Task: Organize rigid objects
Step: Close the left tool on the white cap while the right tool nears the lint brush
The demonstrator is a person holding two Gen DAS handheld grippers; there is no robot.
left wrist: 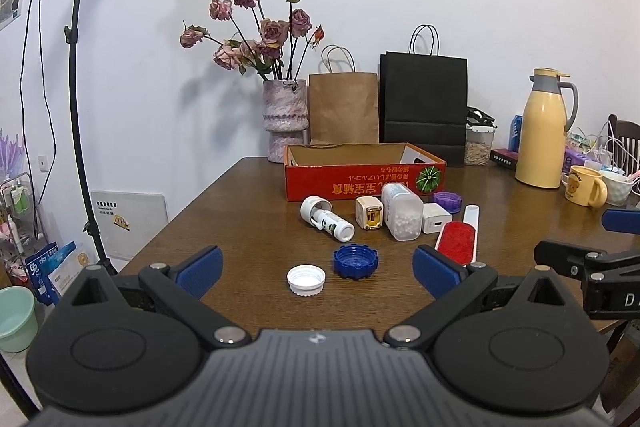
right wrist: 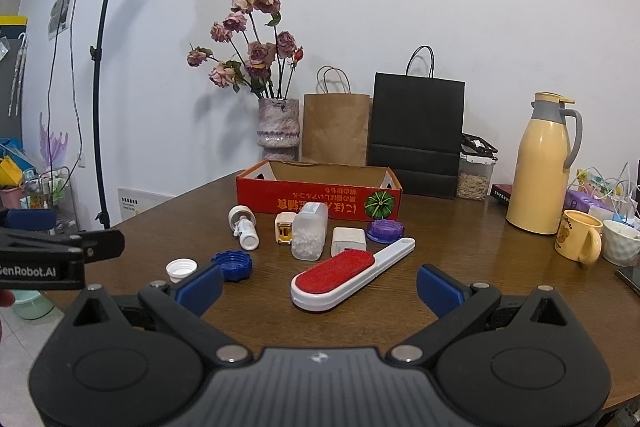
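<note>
- Hovering low over the near edge of the wooden table (left wrist: 224, 203), the left gripper (left wrist: 318, 269) stands with its blue pads spread wide and nothing between them; the right gripper (right wrist: 320, 287) is equally wide and empty.
- Just ahead of the left gripper, between its pads: a white ribbed cap (left wrist: 306, 279) and, slightly beyond and to the right, a blue scalloped cap (left wrist: 356, 261) — both hard plastic, lying open side up.
- Directly ahead of the right gripper: a lint brush (right wrist: 344, 281), white plastic body with a red napped face, lying flat, handle angled away to the right.
- Further ahead, a close row: a white tube bottle (left wrist: 328, 219) on its side, a cream plug adapter (left wrist: 369, 213), a translucent box of white beads (left wrist: 401, 213), a white charger (left wrist: 434, 218), and a purple lid (left wrist: 448, 201).
- Beyond these, the red cardboard box (left wrist: 352, 181) — open-topped, the probable destination.
- Judgement: no item is yet gripped. The caps are low and smooth; closing across the ribbed rim should hold better than a pinch on the top. The brush is best taken across its narrow body, not the soft nap.
</note>
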